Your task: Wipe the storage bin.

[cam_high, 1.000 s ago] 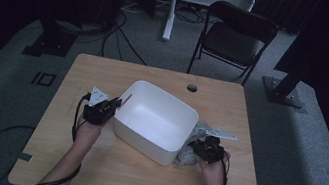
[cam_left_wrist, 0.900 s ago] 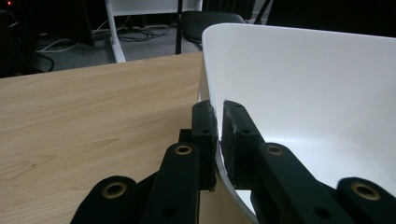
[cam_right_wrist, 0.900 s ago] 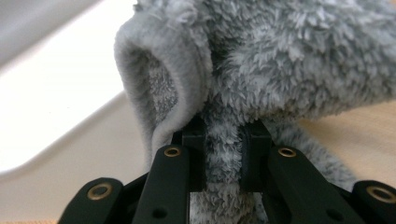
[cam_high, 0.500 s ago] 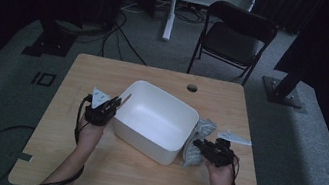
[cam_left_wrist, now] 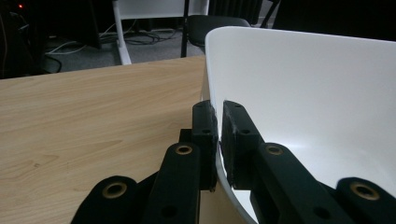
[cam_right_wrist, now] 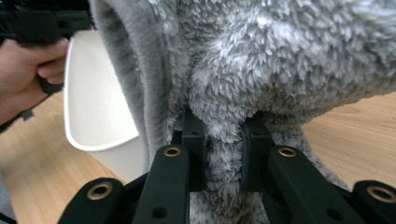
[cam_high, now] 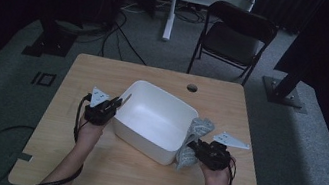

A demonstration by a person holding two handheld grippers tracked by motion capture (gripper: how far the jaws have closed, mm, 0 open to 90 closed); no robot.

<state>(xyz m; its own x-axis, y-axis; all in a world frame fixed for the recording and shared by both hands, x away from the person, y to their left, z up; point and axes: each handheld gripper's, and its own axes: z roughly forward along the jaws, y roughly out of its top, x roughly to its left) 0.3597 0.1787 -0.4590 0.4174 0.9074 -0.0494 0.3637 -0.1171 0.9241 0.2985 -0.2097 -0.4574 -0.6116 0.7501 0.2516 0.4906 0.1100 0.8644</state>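
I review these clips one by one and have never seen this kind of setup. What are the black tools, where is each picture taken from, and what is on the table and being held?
A person holds a hand-operated two-jaw tool in each hand; there is no robot arm. The high view looks down on a wooden table from above the person. The other two pictures come from cameras riding on the tools, looking along their black jaws.

On the table stands a white tub. The left gripper has its jaws closed on the tub's rim, one inside and one outside. The right gripper pinches a fluffy grey cloth, which the high view shows bunched just outside the tub's right side.
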